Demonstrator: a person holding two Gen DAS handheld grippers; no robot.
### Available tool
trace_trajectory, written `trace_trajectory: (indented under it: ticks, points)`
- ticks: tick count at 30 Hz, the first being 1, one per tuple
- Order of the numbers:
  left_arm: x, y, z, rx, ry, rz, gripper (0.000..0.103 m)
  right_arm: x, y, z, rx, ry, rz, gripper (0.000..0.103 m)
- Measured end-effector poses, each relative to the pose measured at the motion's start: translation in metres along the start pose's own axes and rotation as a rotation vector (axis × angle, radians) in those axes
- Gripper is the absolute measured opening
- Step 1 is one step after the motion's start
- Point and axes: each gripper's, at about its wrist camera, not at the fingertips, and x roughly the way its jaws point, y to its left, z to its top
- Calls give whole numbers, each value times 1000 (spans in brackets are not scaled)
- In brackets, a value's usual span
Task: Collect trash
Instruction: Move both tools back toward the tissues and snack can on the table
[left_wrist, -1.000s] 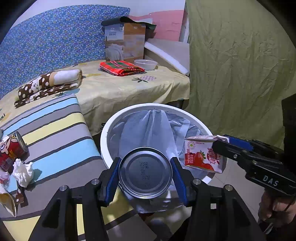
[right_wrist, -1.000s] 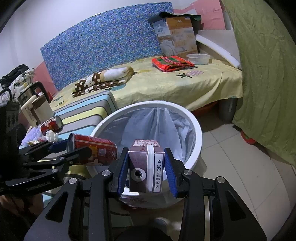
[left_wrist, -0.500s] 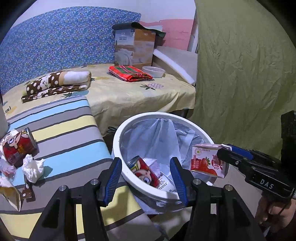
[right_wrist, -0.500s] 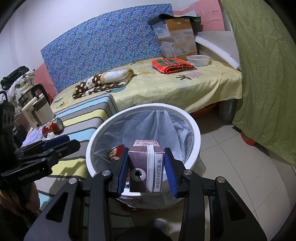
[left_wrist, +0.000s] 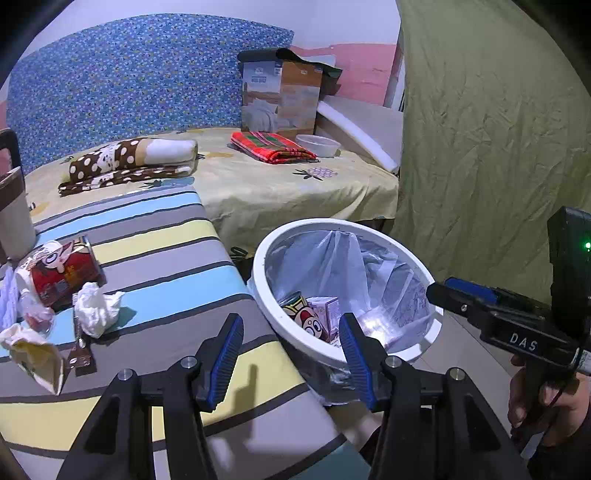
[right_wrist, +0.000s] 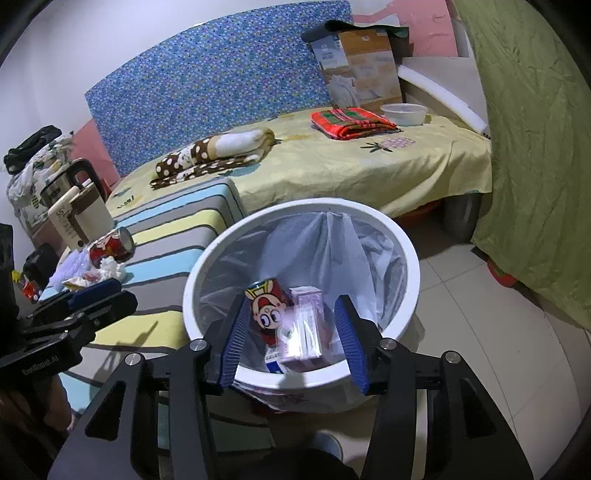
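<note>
Right wrist view: right gripper jaws spread wide, nothing between the pads, hanging over the near rim of the white bin. Bin has one clear liner bag. Inside it: 1 red cartoon can at about 10 o'clock from the gripper midpoint, and 1 purple-and-white carton touching it at about 2 o'clock; carton is motion-blurred and its print is unreadable.

Left wrist view: left gripper also wide open, holding nothing, straddling the edge between the striped cushion and the bin rim. The other gripper's body enters at 3 o'clock, marked "DAS", with a green LED lit.

Trash on the cushion, at 9 to 10 o'clock from the left gripper:
- 1 second red can, lying on its side, same cartoon art
- 1 crumpled white tissue just beside it
- 1 brown wrapper strip
- 1 yellowish torn packet

Further out on the bed at 12 o'clock: 1 polka-dot blanket, 1 red plaid cloth, 1 white bowl, 1 cardboard box with unreadable print. Left gripper's side label in the right wrist view is too blurred to read.
</note>
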Motion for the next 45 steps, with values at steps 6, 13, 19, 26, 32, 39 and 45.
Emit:
trace_trajectory:
  ticks: [6,13,19,26,32,39,45]
  points:
    - [-16,9,-7,-22,-10,23,54,-7,6,1,-12,-15,2,51]
    - [-40,24,-18,-55,-26,67,54,-16,30,-4,-43,-25,64,51]
    - [-66,42,-30,-98,-48,121,54,-18,56,-8,-86,-23,139,51]
    - [-91,67,-48,-152,-63,175,54,-13,85,-15,-135,2,220,51]
    - [-105,91,-58,-203,-72,223,54,-9,105,-20,-168,24,266,51]
    - [-112,118,-60,-263,-88,275,54,-1,122,-19,-192,42,291,51]
    - [-106,135,-54,-308,-92,301,54,6,132,-16,-202,48,311,51]
